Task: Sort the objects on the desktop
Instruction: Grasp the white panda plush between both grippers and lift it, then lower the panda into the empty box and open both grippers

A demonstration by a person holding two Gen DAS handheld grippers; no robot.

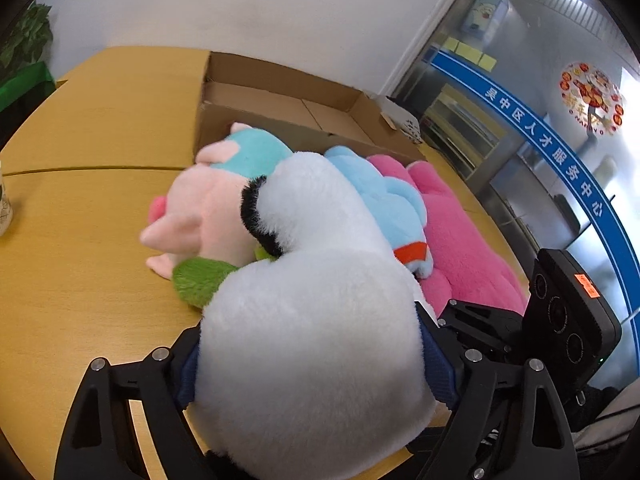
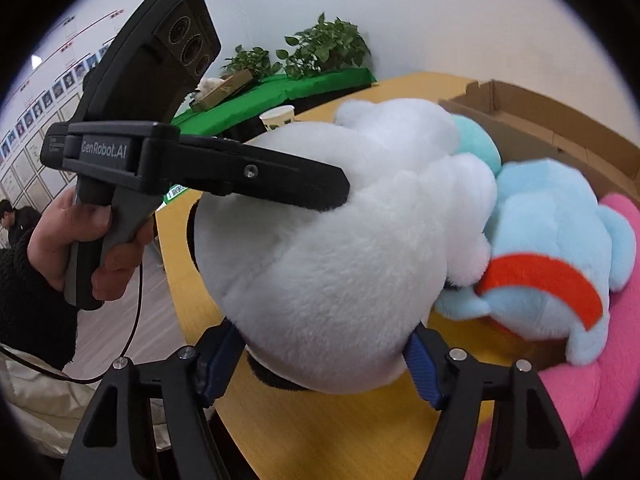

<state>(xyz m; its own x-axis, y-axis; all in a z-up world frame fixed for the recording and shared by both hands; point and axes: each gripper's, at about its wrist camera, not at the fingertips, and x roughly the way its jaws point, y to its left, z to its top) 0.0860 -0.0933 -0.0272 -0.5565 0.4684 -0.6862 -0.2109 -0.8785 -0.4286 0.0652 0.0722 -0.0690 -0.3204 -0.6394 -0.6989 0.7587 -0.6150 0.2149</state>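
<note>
A big white plush toy with black patches lies on the wooden table. My left gripper is shut on its near end. My right gripper is shut on the same white plush from the other side. The left gripper's finger presses into the plush in the right wrist view. Behind it lie a pink and teal plush, a light blue plush with an orange band and a bright pink plush. An open cardboard box stands beyond them.
A paper cup stands on the table's far side, also at the left edge of the left wrist view. Potted plants on a green cloth line the wall. A glass door is at right. A green plush part pokes out under the white toy.
</note>
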